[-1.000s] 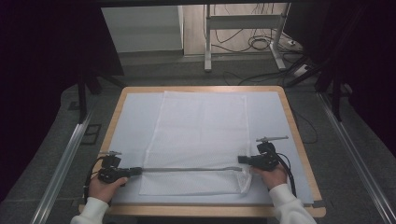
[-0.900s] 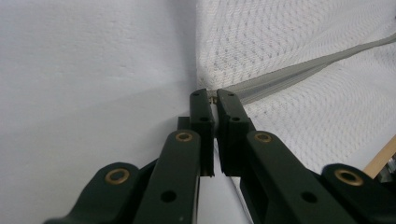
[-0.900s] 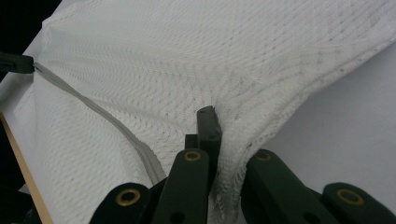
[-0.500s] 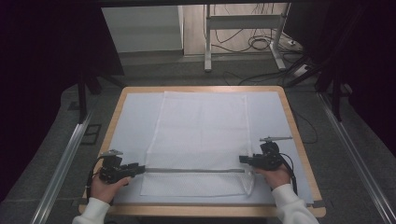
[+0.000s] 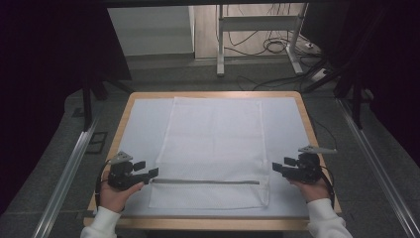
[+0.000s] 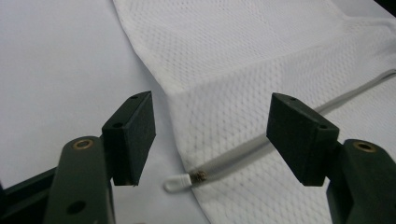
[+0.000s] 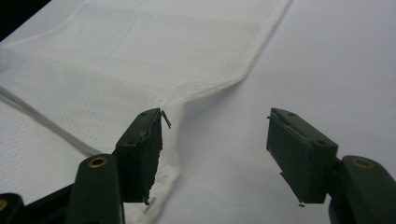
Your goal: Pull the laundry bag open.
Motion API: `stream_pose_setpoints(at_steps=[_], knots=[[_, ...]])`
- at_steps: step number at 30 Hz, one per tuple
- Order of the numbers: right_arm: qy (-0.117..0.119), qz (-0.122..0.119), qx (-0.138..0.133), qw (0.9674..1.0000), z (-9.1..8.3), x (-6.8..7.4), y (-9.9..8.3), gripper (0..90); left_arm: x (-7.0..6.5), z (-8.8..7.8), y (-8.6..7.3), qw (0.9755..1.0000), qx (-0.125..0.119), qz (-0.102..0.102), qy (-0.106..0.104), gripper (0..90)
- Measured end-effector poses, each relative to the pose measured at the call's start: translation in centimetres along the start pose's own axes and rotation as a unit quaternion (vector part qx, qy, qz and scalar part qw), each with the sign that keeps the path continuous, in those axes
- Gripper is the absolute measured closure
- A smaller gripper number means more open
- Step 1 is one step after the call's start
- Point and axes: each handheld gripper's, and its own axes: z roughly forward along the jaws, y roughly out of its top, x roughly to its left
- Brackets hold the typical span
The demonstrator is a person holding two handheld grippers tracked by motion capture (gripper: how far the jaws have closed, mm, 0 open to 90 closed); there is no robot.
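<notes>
Now both grippers just opened, flanking mesh bag edges.

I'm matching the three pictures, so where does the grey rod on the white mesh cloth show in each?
High view: the grey rod lies level across the near part of the mesh cloth.
Left gripper view: it runs from bottom centre up to the right edge.
Right gripper view: a pale strip at the left.
Shared landmark: the cloth's hemmed edge.

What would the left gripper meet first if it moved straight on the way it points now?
Probably the rod's capped end and the mesh cloth's edge, lying just ahead of the open left gripper; depth is hard to judge.
</notes>
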Motion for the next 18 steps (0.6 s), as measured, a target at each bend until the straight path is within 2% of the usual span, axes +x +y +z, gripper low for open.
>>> stream_pose_setpoints(at_steps=[3,6,12,18], knots=[[-0.016,0.002,-0.001,0.9999,-0.4,-0.7,-0.1,34.3,0.5,0.3,0.1,1.0,0.002,-0.002,0.007,32.0],[-0.021,0.004,-0.005,0.9998,-0.6,-1.0,-0.2,34.2,0.8,0.4,0.0,0.9999,0.005,-0.005,0.008,32.0],[-0.015,-0.001,-0.005,0.9999,-0.4,-0.8,-0.1,32.4,1.0,0.3,-0.1,0.9999,0.003,-0.007,0.013,30.4],[-0.023,-0.002,-0.015,0.9996,-0.4,-0.8,-0.1,27.3,1.3,0.5,-0.4,0.9997,0.002,-0.009,0.021,29.1]])
